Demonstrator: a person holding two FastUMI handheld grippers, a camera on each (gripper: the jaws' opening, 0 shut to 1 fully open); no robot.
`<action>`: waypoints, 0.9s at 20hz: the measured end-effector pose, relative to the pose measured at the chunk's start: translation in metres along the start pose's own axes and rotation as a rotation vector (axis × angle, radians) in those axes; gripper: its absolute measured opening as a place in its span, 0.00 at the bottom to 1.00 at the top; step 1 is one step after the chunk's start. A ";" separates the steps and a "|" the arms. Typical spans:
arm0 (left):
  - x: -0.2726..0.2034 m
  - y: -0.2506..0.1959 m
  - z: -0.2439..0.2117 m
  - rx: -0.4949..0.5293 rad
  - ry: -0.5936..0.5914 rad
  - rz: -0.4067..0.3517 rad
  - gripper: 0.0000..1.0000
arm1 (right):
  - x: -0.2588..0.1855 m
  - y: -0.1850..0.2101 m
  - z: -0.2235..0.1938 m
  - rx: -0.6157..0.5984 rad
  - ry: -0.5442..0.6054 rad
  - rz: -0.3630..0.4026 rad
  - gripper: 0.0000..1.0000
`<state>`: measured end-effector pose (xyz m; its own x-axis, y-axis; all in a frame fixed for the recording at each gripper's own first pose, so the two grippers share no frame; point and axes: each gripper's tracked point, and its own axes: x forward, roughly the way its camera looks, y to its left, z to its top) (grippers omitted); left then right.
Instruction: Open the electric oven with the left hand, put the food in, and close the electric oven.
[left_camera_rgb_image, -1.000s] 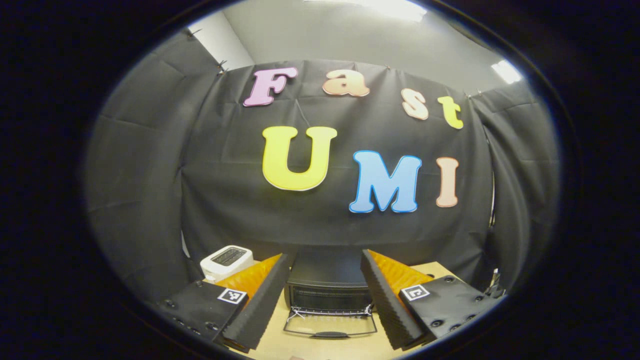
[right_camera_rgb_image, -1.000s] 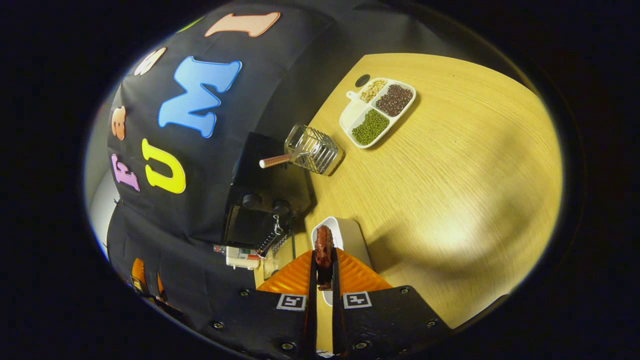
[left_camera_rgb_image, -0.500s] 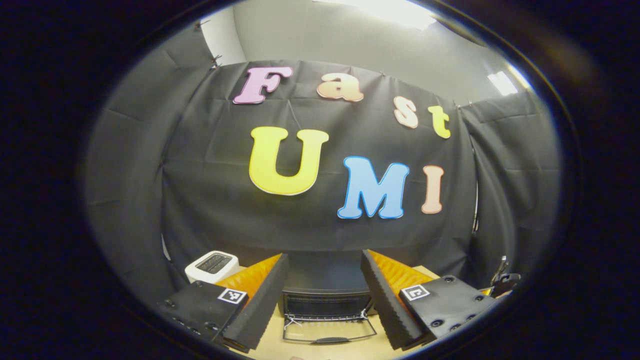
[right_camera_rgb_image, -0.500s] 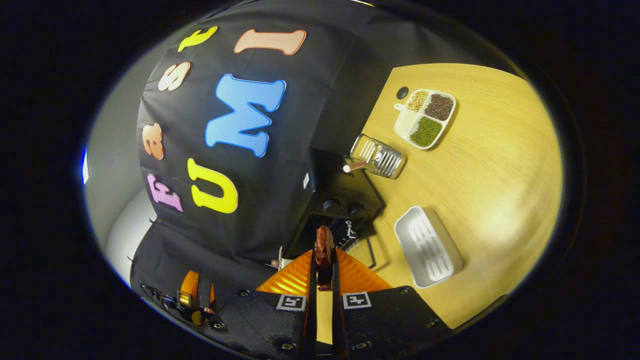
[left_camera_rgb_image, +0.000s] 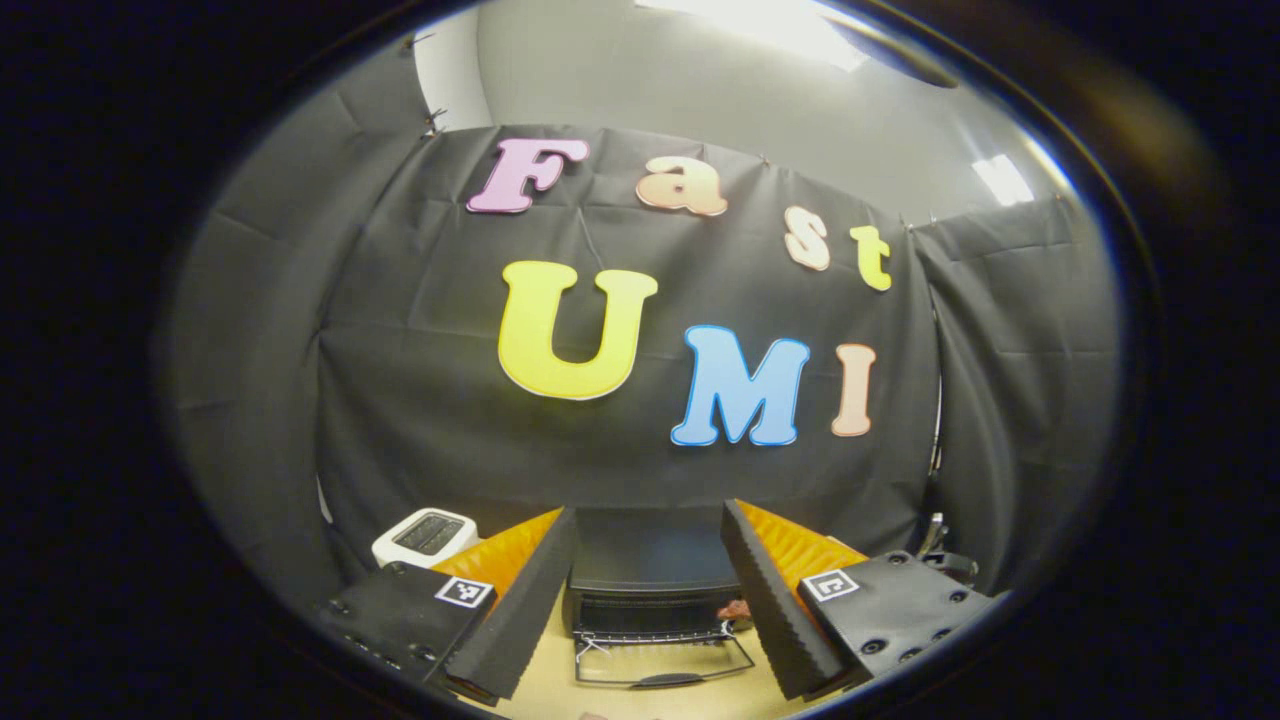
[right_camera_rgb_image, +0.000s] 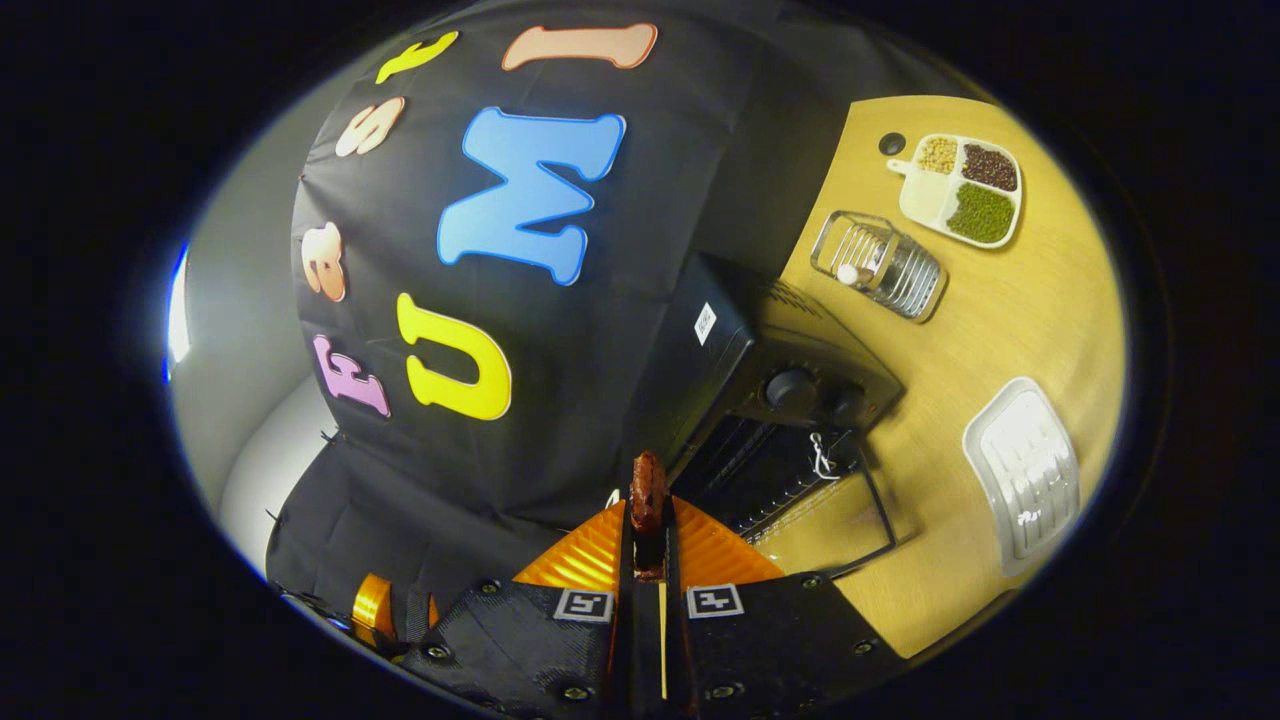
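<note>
The black electric oven (left_camera_rgb_image: 650, 560) stands against the wall with its glass door (left_camera_rgb_image: 662, 662) folded down flat on the table. My left gripper (left_camera_rgb_image: 648, 600) hangs open in front of it, holding nothing. In the right gripper view the oven (right_camera_rgb_image: 790, 350) sits just right of centre, its door (right_camera_rgb_image: 830, 515) down. My right gripper (right_camera_rgb_image: 648, 545) is shut on a reddish-brown piece of food (right_camera_rgb_image: 648, 492), held above and left of the oven's mouth. The food (left_camera_rgb_image: 737, 608) peeks in beside the left gripper's right finger at the oven's front.
A white ribbed tray (right_camera_rgb_image: 1025, 470) lies on the wooden table right of the oven door. Farther off are a wire basket (right_camera_rgb_image: 880, 265) and a divided dish of beans (right_camera_rgb_image: 960, 190). A white toaster (left_camera_rgb_image: 425, 535) stands left of the oven.
My right gripper has carried the food away from the white tray to the oven's open front. The left gripper has barely shifted and stays open.
</note>
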<state>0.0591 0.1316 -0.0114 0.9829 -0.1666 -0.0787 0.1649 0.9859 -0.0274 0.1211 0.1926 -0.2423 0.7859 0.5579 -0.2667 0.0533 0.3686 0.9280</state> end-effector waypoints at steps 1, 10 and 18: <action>-0.002 0.004 -0.001 0.007 0.004 0.003 0.94 | 0.015 -0.006 -0.005 0.003 0.000 -0.021 0.13; -0.010 0.058 -0.023 0.021 0.073 0.073 0.94 | 0.128 -0.065 -0.029 0.094 -0.069 -0.195 0.13; -0.005 0.085 -0.036 0.001 0.109 0.111 1.00 | 0.159 -0.096 -0.016 0.031 -0.104 -0.373 0.20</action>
<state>0.0649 0.2153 -0.0488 0.9804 -0.0566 -0.1888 0.0555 0.9984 -0.0113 0.2305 0.2578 -0.3781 0.7672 0.3105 -0.5612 0.3646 0.5087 0.7799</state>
